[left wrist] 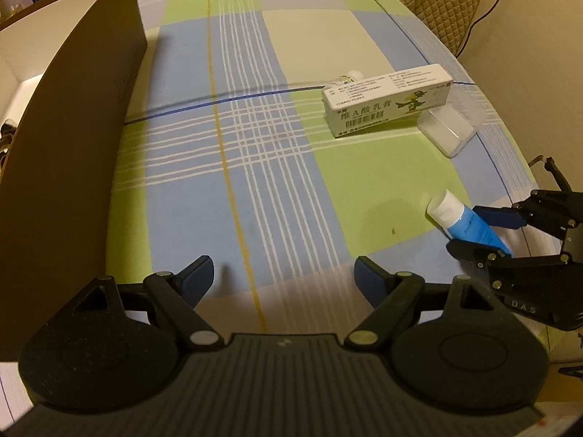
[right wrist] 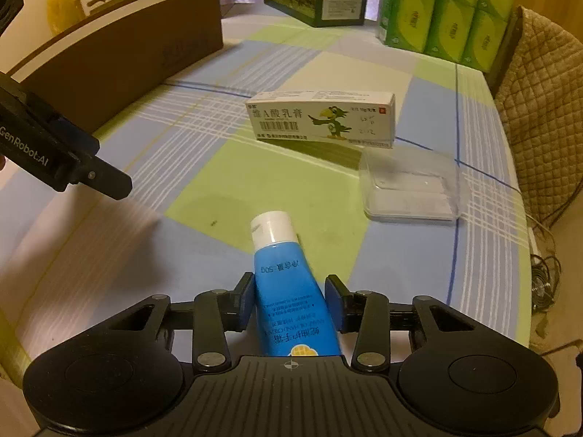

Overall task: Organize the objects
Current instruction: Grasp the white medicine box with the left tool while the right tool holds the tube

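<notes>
**Blue tube between my right jaws, box waiting at the left**

The brown cardboard box (left wrist: pixel 73 116) fills the left of my left view, open-topped, and I judge it the bin for these items. The checked tablecloth (left wrist: pixel 226 167) in green, blue and white covers the table; green packs (right wrist: pixel 448 11) and a quilted chair back (right wrist: pixel 539 83) sit at the upper right. The white ointment carton (right wrist: pixel 320 118) stands on its long edge mid-frame, a clear plastic case (right wrist: pixel 411 185) just beside it. My right gripper (right wrist: pixel 289 300) has its jaws narrow around the blue tube (right wrist: pixel 288 284), low in the frame, cap forward; whether they press it I cannot tell. My left gripper (left wrist: pixel 284 276) hangs wide and empty.
</notes>
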Motion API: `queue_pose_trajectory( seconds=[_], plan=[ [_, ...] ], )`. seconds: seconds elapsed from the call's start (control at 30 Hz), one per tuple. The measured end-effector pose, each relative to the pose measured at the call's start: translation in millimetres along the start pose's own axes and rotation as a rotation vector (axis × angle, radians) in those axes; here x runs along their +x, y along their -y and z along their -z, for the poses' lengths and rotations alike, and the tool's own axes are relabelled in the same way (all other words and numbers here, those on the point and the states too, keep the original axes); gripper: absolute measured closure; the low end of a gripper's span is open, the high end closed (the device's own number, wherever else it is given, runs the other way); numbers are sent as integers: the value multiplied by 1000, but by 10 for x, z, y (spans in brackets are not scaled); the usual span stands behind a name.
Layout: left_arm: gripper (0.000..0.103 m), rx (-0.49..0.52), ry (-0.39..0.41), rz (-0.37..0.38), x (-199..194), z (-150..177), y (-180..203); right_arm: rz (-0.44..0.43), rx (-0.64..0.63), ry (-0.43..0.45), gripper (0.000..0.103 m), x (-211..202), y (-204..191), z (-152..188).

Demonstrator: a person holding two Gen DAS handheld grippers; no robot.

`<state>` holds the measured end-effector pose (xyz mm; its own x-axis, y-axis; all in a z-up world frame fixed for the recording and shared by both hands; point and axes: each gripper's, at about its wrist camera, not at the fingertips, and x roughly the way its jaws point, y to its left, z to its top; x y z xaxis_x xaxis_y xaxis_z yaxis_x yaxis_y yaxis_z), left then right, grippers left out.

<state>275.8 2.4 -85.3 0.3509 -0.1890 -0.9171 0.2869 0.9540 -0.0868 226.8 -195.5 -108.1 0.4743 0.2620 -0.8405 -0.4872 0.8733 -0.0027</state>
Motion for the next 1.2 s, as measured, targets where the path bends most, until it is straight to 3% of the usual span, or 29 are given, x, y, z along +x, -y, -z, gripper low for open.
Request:
queue_pose_trajectory(
  seconds=[0.23, 0.5, 0.67, 0.93, 1.07, 1.13, 1.2],
  plan=[
    [21, 86, 37, 25, 20, -126, 152, 61, 144, -21, 67, -111, 225, 102],
    [21, 287, 126, 53, 120, -510, 490, 156, 410, -24, 67, -290, 738, 253],
    [21, 456, 179, 50, 277, -797, 708, 209, 480, -15, 67, -367, 909, 295],
    [23, 621, 205, 102, 523, -1070, 936, 215, 540, 5, 67, -424, 1053, 348],
    [31, 703, 208, 123, 594, -1068, 1012, 216, 543, 13, 67, -405, 1063, 344],
    [42, 725, 200, 122, 630, -1063, 1036, 215, 543, 14, 67, -400, 1071, 345],
    [62, 732, 185, 126, 647, -1055, 1040, 215, 541, 15, 67, -402, 1073, 343]
  ],
)
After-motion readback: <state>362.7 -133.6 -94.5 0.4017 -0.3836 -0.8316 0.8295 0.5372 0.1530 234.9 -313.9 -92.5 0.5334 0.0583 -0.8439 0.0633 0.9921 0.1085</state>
